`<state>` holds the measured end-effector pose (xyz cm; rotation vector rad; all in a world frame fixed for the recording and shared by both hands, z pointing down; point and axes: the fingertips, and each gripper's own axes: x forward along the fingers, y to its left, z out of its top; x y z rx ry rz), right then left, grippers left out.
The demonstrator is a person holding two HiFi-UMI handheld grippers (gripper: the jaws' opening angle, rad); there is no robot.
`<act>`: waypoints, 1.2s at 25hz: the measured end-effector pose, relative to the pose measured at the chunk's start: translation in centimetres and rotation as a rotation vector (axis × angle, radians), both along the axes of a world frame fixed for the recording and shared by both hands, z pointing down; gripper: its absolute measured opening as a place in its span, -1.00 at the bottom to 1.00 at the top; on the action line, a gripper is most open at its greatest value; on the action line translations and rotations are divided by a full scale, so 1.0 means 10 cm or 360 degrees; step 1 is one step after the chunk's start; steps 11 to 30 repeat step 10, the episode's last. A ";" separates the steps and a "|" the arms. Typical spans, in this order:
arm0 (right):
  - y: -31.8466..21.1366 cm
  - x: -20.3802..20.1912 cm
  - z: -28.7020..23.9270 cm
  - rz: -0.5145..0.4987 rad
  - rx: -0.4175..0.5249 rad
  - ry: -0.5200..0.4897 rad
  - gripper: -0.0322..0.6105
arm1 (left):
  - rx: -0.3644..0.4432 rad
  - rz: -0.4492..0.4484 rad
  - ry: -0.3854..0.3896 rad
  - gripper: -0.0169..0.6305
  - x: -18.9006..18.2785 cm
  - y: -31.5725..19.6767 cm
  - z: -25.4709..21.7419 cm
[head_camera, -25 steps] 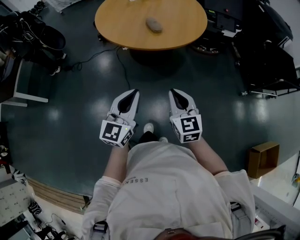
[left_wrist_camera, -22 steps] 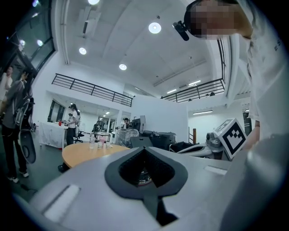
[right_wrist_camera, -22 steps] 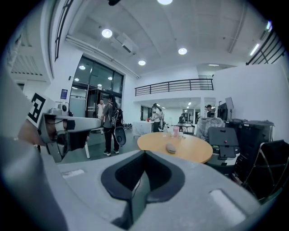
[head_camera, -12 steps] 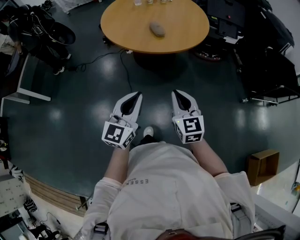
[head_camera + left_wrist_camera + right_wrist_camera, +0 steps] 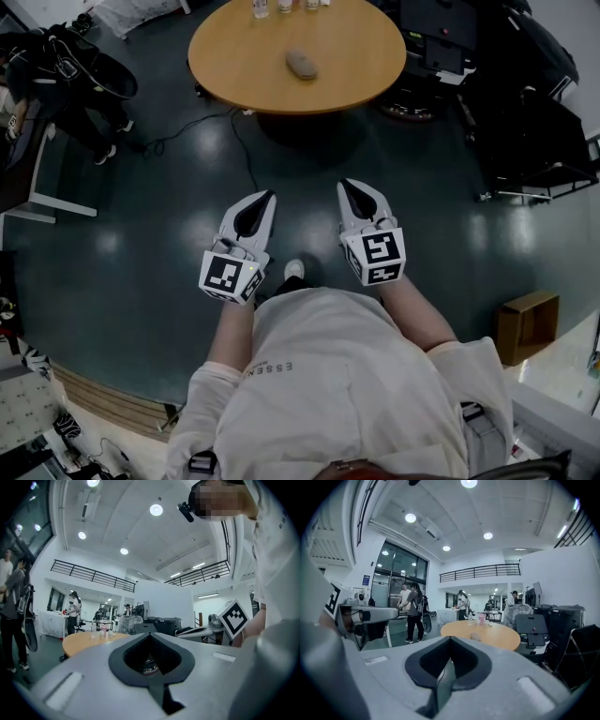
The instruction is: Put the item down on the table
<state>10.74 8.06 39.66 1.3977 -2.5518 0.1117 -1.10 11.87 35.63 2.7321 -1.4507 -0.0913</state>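
A grey oval item [image 5: 301,64] lies on the round wooden table [image 5: 347,66] ahead of me, apart from both grippers. My left gripper [image 5: 265,196] and right gripper [image 5: 345,185] are held side by side at waist height over the dark floor, well short of the table. Both are shut with nothing between their jaws. The right gripper view shows the table [image 5: 497,637] with the item [image 5: 474,636] on it straight ahead. In the left gripper view the table [image 5: 82,641] is at the left, and the right gripper's marker cube [image 5: 233,617] at the right.
Small bottles and cups [image 5: 281,7] stand at the table's far edge. Black chairs and equipment [image 5: 534,122] crowd the right side, and a cardboard box [image 5: 528,321] sits on the floor there. People with a backpack [image 5: 80,80] stand at the left. A cable [image 5: 239,141] runs across the floor.
Both grippers stay shut and side by side. The head view has swung a little, so the table now sits slightly further left and more of its far edge shows.
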 end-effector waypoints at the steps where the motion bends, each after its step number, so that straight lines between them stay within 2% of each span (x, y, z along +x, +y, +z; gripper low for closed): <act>1: -0.01 0.01 -0.01 0.0000 0.0000 0.0000 -0.93 | -0.0001 0.0001 -0.0002 -0.90 0.01 -0.01 -0.01; 30: -0.13 0.04 0.01 0.0019 -0.0012 0.0004 -0.93 | -0.0010 0.0024 -0.0011 -0.90 0.02 -0.12 0.04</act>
